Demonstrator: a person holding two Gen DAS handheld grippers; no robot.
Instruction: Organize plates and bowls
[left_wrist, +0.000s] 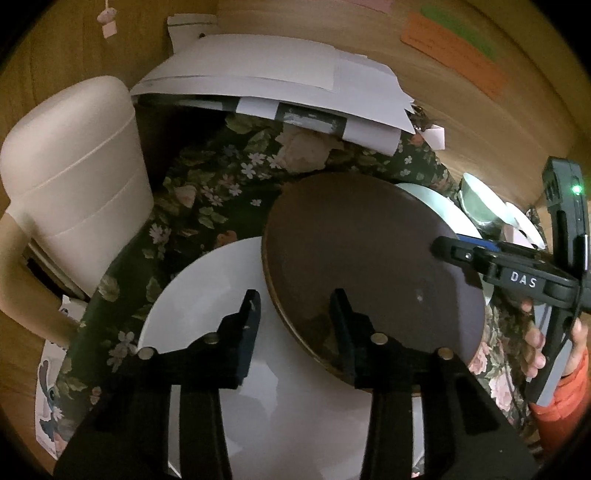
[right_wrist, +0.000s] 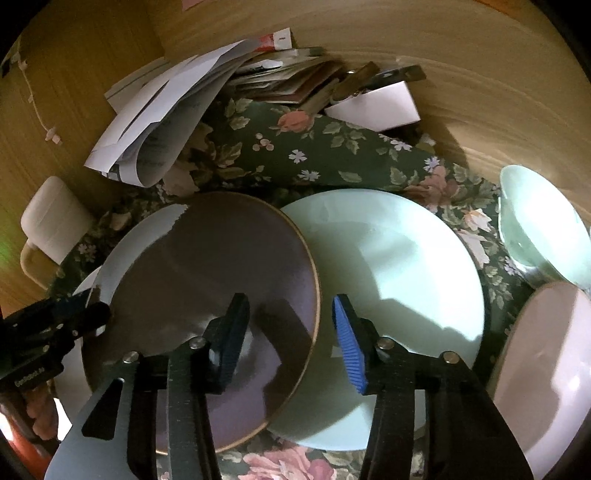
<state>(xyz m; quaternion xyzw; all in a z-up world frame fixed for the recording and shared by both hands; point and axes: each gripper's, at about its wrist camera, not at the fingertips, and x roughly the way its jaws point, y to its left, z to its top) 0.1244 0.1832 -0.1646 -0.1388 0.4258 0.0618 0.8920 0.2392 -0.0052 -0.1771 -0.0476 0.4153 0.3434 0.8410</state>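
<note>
Left wrist view: looks steeply down along its own fingers, close above the brown plate and white plate on the tabletop. Right wrist view: similar downward angle from the plate's opposite side, equally near. Both views share the brown plate; each shows the other gripper at its edge.

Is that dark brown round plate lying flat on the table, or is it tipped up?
Tipped. The dark brown round plate overlaps the white plate on one side and the pale green plate on the other, both grippers straddling its rim.
</note>
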